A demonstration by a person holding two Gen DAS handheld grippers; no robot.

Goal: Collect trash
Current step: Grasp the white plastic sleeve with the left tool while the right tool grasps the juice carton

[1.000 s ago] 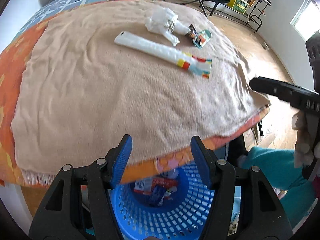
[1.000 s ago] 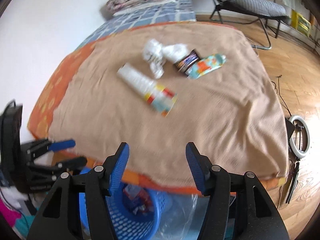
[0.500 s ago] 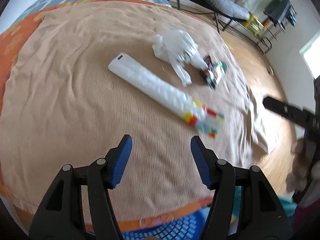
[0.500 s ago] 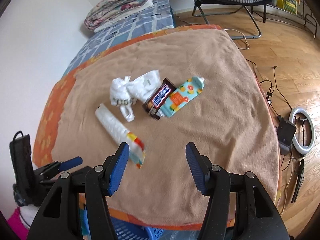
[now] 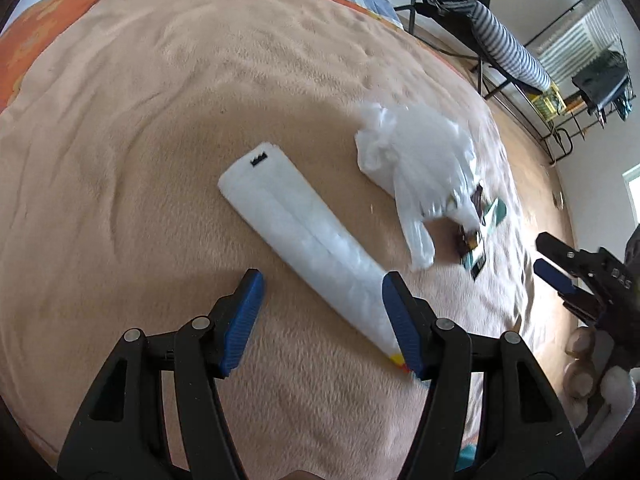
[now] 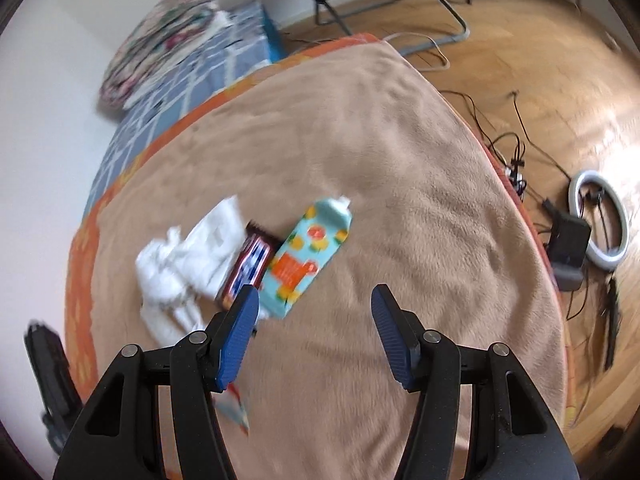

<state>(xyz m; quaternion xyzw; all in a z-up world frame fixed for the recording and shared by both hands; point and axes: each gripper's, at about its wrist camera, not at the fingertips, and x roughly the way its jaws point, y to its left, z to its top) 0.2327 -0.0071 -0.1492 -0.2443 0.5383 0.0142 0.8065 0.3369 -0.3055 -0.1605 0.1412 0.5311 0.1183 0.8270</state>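
Wrappers lie on the blanket (image 5: 140,160), the long sleeve (image 5: 304,240) below the left gripper (image 5: 322,316), whose empty jaws have just widened, so its slick film may slip; the right gripper (image 6: 316,336) gapes empty beside the carton (image 6: 308,256).

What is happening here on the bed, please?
A person holds a gripper in each hand over a tan blanket with trash on it. The left gripper, whose jaws have just been opening, hangs over a long white wrapper without pressing it. The right gripper is open near a turquoise carton, a dark snack wrapper and a crumpled white bag. Nothing is held.
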